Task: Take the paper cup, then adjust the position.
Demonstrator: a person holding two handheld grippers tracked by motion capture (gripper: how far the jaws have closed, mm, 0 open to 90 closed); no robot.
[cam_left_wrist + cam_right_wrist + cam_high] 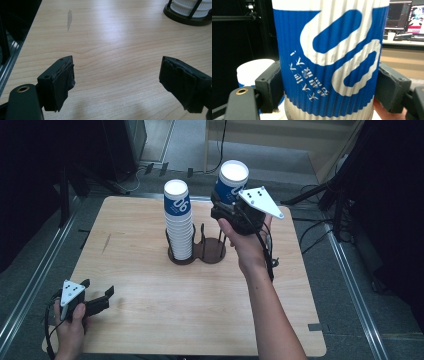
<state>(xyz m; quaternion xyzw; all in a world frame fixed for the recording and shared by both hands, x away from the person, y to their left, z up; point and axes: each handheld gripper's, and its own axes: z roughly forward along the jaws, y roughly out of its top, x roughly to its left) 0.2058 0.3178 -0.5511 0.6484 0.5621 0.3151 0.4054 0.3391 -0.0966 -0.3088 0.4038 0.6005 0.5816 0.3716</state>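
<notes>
A tall stack of white ribbed paper cups (179, 222) with a blue top band stands in the left ring of a dark two-ring holder (212, 251). My right gripper (227, 205) is raised above the right ring, shut on a single blue-and-white cup (231, 181) (329, 62), its two pads pressing the cup's sides. Behind that cup the top of the stack (253, 70) shows at the left. My left gripper (97, 292) (116, 75) rests low at the table's near left corner, jaws wide apart with only bare wood between them.
The wooden table (150, 295) has a small grey scuff (69, 18) near its left side. The holder's base and the stack's bottom (190, 11) lie far ahead of the left gripper. Dark stands and cables surround the table; monitors (404, 17) sit beyond.
</notes>
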